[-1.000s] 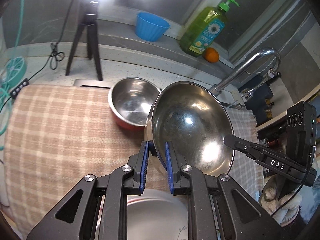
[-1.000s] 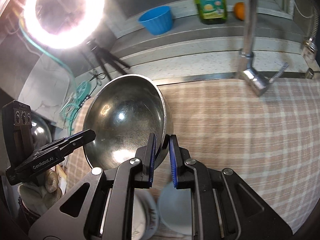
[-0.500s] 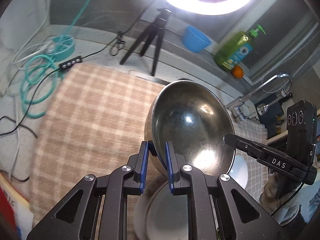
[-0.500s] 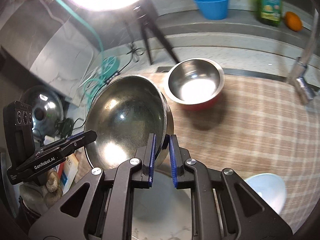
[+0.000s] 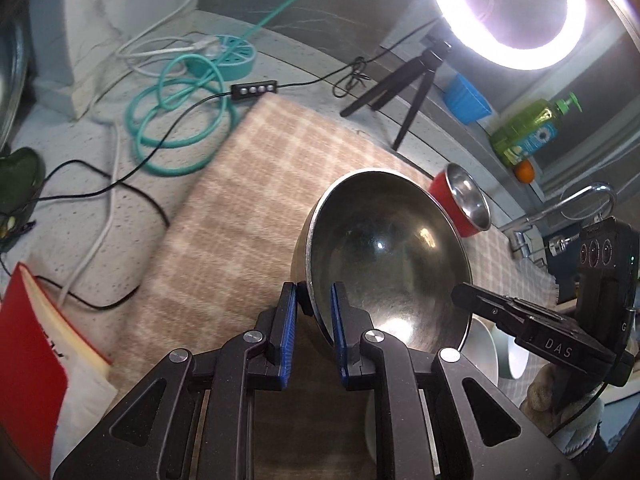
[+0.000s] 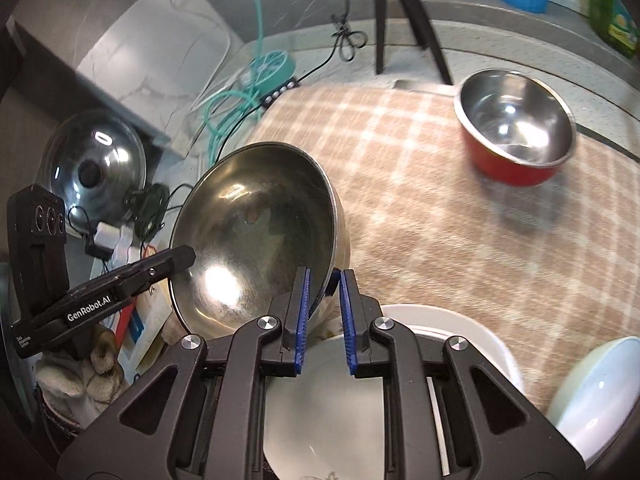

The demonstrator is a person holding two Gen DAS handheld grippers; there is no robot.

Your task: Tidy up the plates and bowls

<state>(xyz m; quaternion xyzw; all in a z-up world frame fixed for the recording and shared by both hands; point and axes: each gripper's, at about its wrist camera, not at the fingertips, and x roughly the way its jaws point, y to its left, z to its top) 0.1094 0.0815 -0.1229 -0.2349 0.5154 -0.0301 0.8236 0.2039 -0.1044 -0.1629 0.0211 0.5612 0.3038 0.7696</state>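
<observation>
Nearest, the left gripper and the right gripper each pinch opposite sides of the rim of 1 large steel bowl, held tilted in the air over the white plate and the plaid cloth. This looks like the carrying step. The next move calls for levelling the bowl and lowering it onto bare cloth, clear of the red-sided steel bowl farther back.
</observation>
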